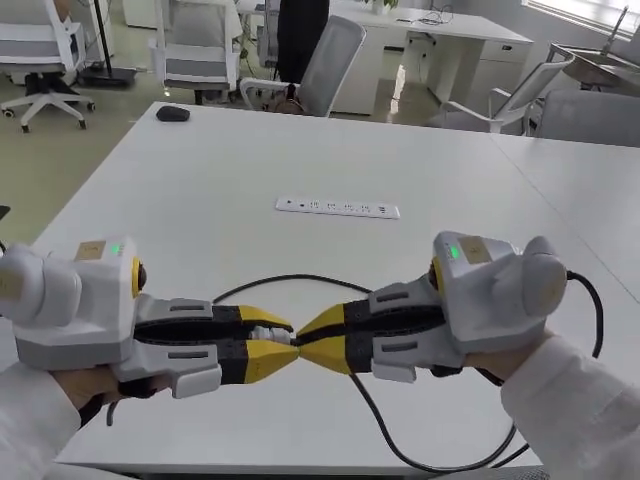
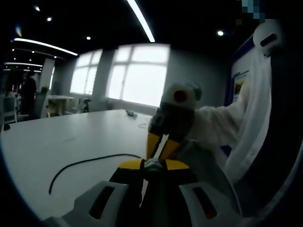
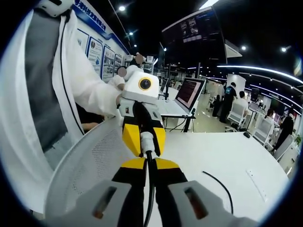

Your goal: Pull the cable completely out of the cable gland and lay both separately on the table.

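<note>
Jaws clamped — left gripper (image 1: 280,344) on cable gland (image 3: 147,141), right gripper (image 1: 312,340) on cable (image 1: 290,277) — above white office table (image 1: 300,150)

Yellow-tipped black left gripper (image 1: 284,336) and right gripper (image 1: 306,340), black cable (image 1: 290,279), white cable gland (image 3: 147,141), white table (image 1: 300,150)

The left tongs (image 1: 284,336) and right tongs (image 1: 310,342) have smooth white plastic shells and matt yellow-and-black plastic tips. The cable (image 1: 300,277) has a matt black rubbery sheath. The cable gland (image 3: 147,141) looks like pale plastic. The counter (image 1: 300,150) is smooth, matt white.

White sleeves (image 1: 572,395); yellow-tipped black claws (image 1: 262,345)
</note>
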The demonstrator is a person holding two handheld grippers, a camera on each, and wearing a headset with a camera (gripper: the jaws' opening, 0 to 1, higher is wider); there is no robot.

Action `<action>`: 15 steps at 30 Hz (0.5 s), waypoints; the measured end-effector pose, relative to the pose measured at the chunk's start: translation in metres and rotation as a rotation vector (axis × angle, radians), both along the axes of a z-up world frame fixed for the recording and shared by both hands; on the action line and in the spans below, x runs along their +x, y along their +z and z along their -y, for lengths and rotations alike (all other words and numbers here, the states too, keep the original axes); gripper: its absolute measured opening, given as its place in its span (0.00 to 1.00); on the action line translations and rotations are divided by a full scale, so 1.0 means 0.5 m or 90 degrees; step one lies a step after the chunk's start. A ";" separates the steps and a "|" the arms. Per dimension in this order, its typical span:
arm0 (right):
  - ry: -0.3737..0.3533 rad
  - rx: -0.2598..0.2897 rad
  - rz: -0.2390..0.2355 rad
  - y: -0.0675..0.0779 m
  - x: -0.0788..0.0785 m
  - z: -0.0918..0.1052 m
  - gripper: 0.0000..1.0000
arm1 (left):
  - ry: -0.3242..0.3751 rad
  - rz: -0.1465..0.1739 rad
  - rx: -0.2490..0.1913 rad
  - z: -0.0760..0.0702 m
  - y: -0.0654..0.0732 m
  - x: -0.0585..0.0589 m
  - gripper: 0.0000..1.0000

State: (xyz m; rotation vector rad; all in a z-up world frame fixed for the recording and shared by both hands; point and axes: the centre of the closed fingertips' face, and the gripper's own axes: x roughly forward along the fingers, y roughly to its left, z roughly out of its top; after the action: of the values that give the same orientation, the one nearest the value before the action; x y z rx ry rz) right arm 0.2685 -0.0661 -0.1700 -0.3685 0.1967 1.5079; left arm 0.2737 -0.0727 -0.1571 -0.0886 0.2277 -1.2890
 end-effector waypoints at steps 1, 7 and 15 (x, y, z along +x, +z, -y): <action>-0.001 0.001 0.000 0.000 -0.001 0.000 0.04 | 0.000 0.000 0.000 0.000 0.000 0.000 0.17; -0.002 0.003 -0.002 -0.002 -0.004 0.002 0.04 | -0.002 -0.001 0.004 0.001 -0.002 -0.003 0.17; -0.008 -0.010 -0.002 -0.016 -0.004 0.012 0.04 | 0.000 0.001 0.015 -0.005 -0.008 -0.005 0.17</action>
State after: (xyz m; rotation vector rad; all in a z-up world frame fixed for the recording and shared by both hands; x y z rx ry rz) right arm 0.2667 -0.0721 -0.1779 -0.3767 0.2128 1.4959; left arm 0.2710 -0.0703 -0.1611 -0.0675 0.2411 -1.2867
